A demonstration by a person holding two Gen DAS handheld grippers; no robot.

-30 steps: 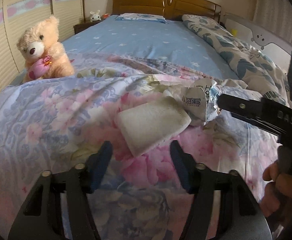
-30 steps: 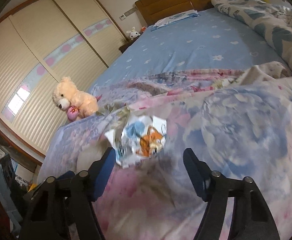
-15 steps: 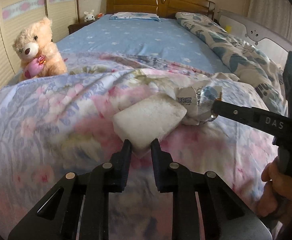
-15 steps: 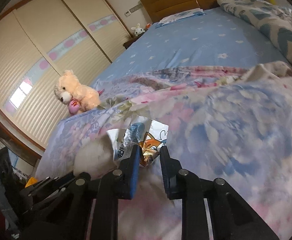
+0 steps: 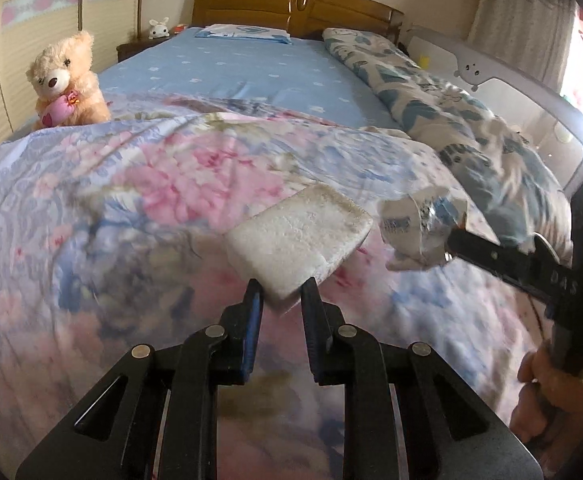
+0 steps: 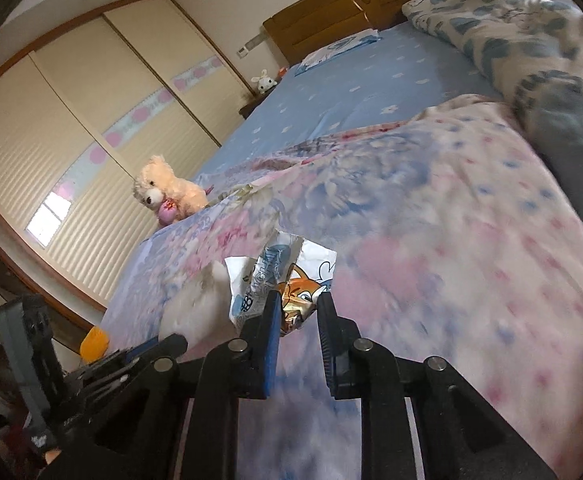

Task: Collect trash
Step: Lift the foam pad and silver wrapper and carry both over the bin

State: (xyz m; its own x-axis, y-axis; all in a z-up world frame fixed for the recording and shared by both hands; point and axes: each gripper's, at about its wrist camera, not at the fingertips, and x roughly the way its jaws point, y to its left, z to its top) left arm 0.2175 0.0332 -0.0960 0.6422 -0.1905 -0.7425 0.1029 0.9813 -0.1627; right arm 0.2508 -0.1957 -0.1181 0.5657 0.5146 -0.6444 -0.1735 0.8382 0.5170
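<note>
My left gripper (image 5: 281,292) is shut on a white foam slab (image 5: 299,245), pinching its near corner and holding it above the floral quilt (image 5: 131,184). To its right, the other gripper's fingers (image 5: 503,258) clamp a crumpled snack wrapper (image 5: 419,226). In the right wrist view my right gripper (image 6: 297,306) is shut on that cartoon-printed wrapper (image 6: 287,276), lifted off the quilt (image 6: 451,248). The foam slab (image 6: 195,304) shows blurred at lower left, with the left gripper's black body (image 6: 103,368) beneath it.
A teddy bear (image 5: 65,82) sits at the bed's left edge. A blue sheet (image 5: 227,68) and wooden headboard (image 5: 291,8) lie beyond, a rolled patterned duvet (image 5: 451,120) along the right. Wardrobe doors (image 6: 71,120) stand left of the bed. A hand (image 5: 555,396) grips the right tool.
Both grippers went from open around their items to shut on them. They then pulled back and lifted the foam slab and the wrapper off the quilt.
</note>
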